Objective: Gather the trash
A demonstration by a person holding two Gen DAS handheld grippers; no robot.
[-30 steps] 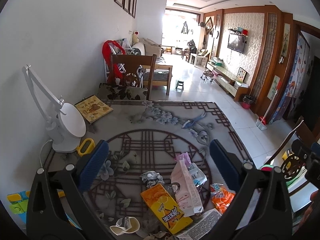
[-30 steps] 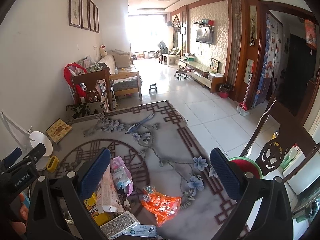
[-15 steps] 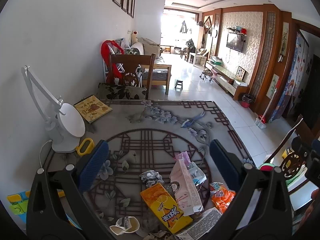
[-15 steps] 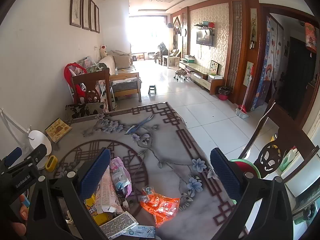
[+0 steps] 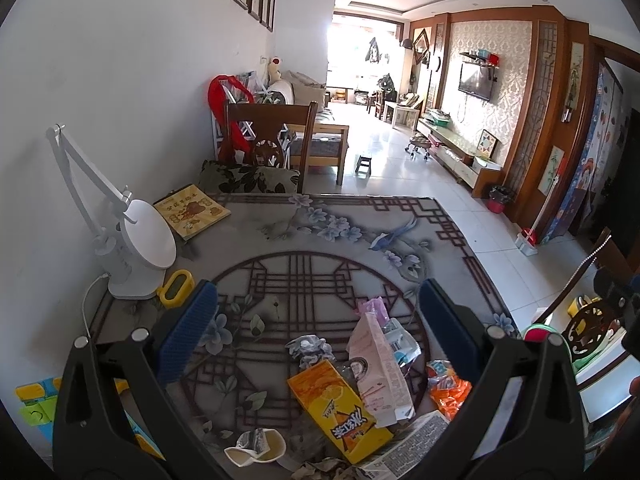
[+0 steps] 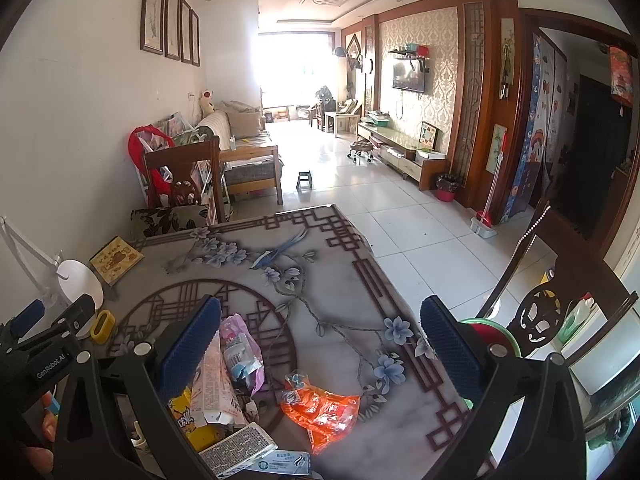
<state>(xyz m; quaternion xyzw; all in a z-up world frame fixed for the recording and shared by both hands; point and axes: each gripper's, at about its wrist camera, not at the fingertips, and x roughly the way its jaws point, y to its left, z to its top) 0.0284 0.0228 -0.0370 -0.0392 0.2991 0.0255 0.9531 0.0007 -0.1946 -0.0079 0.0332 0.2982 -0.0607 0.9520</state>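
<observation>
At the far left of the left wrist view a white lamp stands on the desk, with a small yellow object just beside its base and a yellow book behind it, toward the upper left. None of these looks like trash.

The left gripper hangs above the desk with its jaws spread wide and nothing between them. Low in the middle of that frame lies the litter: a torn white cup at the bottom edge, a crumpled silver wrapper, an orange-yellow snack box, a pale pink carton leaning across the box, and at lower right an orange wrapper.

In the right wrist view the right gripper is likewise wide open and empty. The same pile sits at lower left of that frame, with a pink bag at its top. The orange wrapper lies alone at lower centre, apart from the heap and between the right jaws' line of sight. A red-and-green bin shows past the desk edge at right, partly hidden by the right finger.

This reads as the very start: nothing collected, both grippers surveying. The next move probably calls for lowering one gripper onto a single piece. The lone orange wrapper suits the right one. It is thin and flat, so the jaws would have to come down close to the desk and pinch a raised fold.
</observation>
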